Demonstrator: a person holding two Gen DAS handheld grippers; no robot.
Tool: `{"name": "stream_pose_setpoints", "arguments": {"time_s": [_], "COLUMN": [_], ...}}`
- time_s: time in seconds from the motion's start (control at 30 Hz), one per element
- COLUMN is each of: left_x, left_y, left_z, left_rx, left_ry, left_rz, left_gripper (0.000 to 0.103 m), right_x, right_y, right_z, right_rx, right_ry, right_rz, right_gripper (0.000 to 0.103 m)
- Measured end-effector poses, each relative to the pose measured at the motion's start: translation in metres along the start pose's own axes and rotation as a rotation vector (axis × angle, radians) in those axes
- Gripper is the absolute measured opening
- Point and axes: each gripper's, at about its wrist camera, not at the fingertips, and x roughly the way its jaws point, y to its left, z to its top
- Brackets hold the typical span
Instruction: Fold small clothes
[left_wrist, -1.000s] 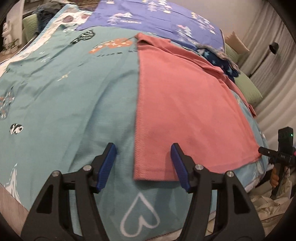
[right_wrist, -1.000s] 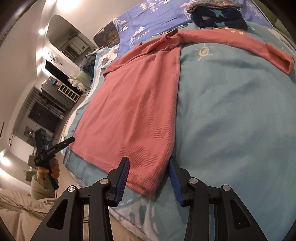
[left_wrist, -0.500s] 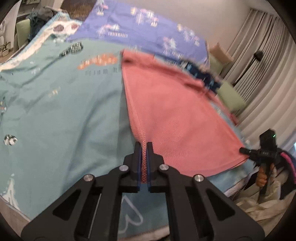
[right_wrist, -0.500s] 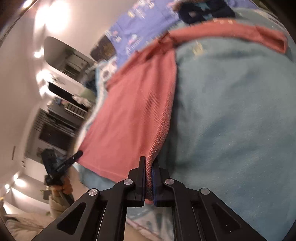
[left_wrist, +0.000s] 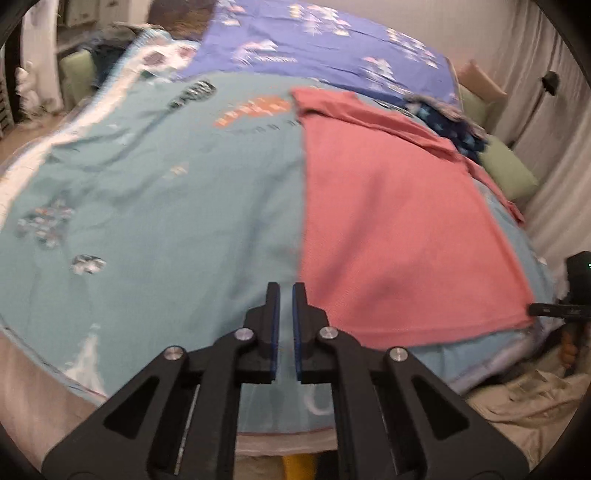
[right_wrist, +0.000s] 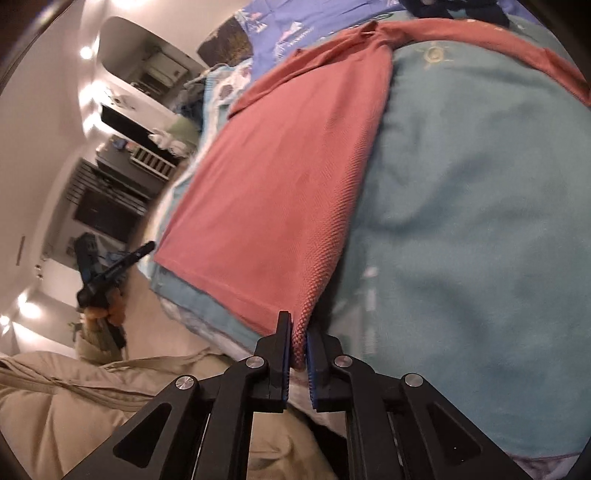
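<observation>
A salmon-pink shirt (left_wrist: 399, 221) lies spread on a teal blanket (left_wrist: 166, 206) on the bed. My left gripper (left_wrist: 286, 291) is nearly shut, with a narrow gap between its blue pads, right at the shirt's near left hem corner; no cloth shows between the pads. In the right wrist view my right gripper (right_wrist: 298, 328) is shut on the shirt's (right_wrist: 280, 177) hem corner, lifted a little off the blanket (right_wrist: 472, 206). Each gripper shows small in the other's view, the right one (left_wrist: 569, 306) and the left one (right_wrist: 107, 273).
A purple patterned sheet (left_wrist: 325, 48) covers the bed's far end. Dark star-print clothes (left_wrist: 450, 125) and a green pillow (left_wrist: 509, 170) lie at the far right. Beige bedding (right_wrist: 110, 398) is heaped below the bed's front edge. Curtains hang at the right.
Both grippers closed from wide open at the shirt's two hem corners. The right one now pinches the cloth and has lifted it. The left one has drawn back slightly.
</observation>
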Motion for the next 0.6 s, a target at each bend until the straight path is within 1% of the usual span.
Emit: {"name": "stream_pose_setpoints", "arguments": {"time_s": [0.03, 0.07, 0.1, 0.13, 0.17, 0.2, 0.23, 0.27, 0.33, 0.37, 0.43, 0.5, 0.57, 0.6], "left_x": [-0.005, -0.01, -0.015, -0.02, -0.021, -0.018, -0.011, -0.003, 0.023, 0.033, 0.057, 0.078, 0.089, 0.095], "left_y": [-0.001, -0.004, -0.008, -0.014, -0.02, -0.031, -0.04, -0.048, -0.076, -0.088, -0.115, -0.141, -0.16, -0.175], "left_z": [0.005, 0.01, 0.018, 0.027, 0.034, 0.045, 0.054, 0.062, 0.081, 0.087, 0.102, 0.116, 0.123, 0.125], "left_rx": [0.005, 0.013, 0.025, 0.039, 0.052, 0.075, 0.091, 0.105, 0.145, 0.161, 0.176, 0.172, 0.183, 0.194], "left_ry": [-0.022, -0.047, -0.078, -0.113, -0.136, -0.152, -0.151, -0.142, -0.108, -0.096, -0.063, -0.027, -0.006, 0.002], "left_rz": [0.014, 0.023, 0.031, 0.033, 0.023, -0.006, -0.029, -0.05, -0.088, -0.099, -0.145, -0.207, -0.237, -0.251], "left_gripper": [0.013, 0.022, 0.034, 0.039, 0.046, 0.047, 0.047, 0.048, 0.048, 0.048, 0.048, 0.048, 0.048, 0.048], "right_x": [-0.009, -0.022, -0.037, -0.053, -0.069, -0.079, -0.09, -0.096, -0.099, -0.1, -0.095, -0.092, -0.09, -0.091], "right_y": [-0.005, -0.01, -0.018, -0.027, -0.037, -0.042, -0.052, -0.063, -0.079, -0.088, -0.102, -0.114, -0.124, -0.13], "right_z": [0.005, 0.009, 0.016, 0.023, 0.031, 0.035, 0.043, 0.052, 0.069, 0.078, 0.095, 0.11, 0.123, 0.122], "right_rx": [0.012, 0.025, 0.048, 0.078, 0.105, 0.123, 0.148, 0.173, 0.188, 0.181, 0.178, 0.196, 0.193, 0.191], "right_ry": [-0.027, -0.065, -0.119, -0.183, -0.253, -0.302, -0.355, -0.385, -0.41, -0.413, -0.401, -0.392, -0.389, -0.386], "right_rz": [-0.011, -0.022, -0.041, -0.071, -0.144, -0.238, -0.381, -0.525, -0.729, -0.774, -0.812, -0.828, -0.835, -0.843], "right_gripper": [0.012, 0.015, 0.023, 0.031, 0.035, 0.041, 0.043, 0.043, 0.043, 0.043, 0.043, 0.043, 0.043, 0.043]}}
